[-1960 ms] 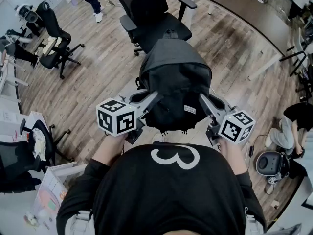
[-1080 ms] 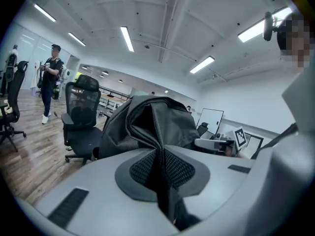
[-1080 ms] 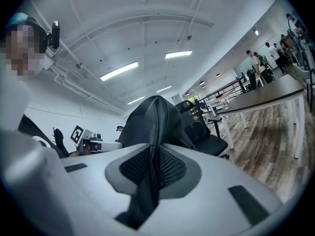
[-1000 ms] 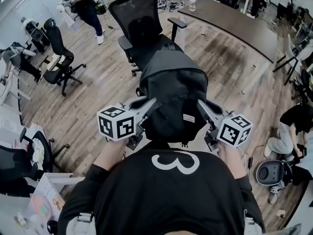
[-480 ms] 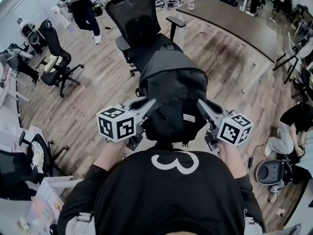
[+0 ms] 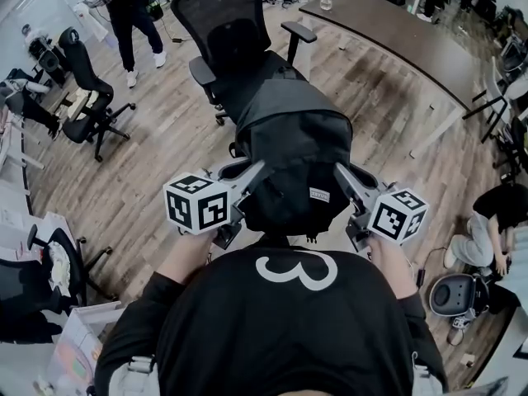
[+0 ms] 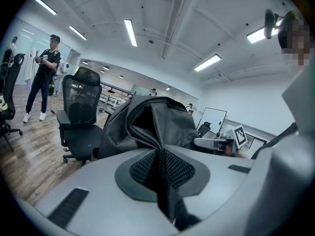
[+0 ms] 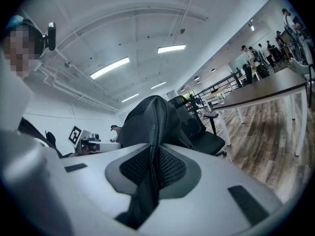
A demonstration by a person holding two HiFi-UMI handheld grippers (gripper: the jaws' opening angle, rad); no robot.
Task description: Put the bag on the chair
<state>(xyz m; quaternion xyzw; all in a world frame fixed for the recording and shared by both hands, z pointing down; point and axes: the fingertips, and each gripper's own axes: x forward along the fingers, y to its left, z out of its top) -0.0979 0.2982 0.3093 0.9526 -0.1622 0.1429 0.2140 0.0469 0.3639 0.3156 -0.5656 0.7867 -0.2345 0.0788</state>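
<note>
**Bag carried, not yet seated**

Clamped on folds of the black bag (image 6: 293,143) at both sides: left gripper (image 6: 254,172) and right gripper (image 6: 341,172). Hung in the air just before the chair (image 6: 227,35) seat. Left to do: lowering onto the seat, then release.

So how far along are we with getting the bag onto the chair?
Done: the black fabric bag is lifted, left gripper and right gripper each shut on a fold of it. In hand: it hangs between them, facing the black mesh office chair. Left: set it on the seat and let go.
</note>
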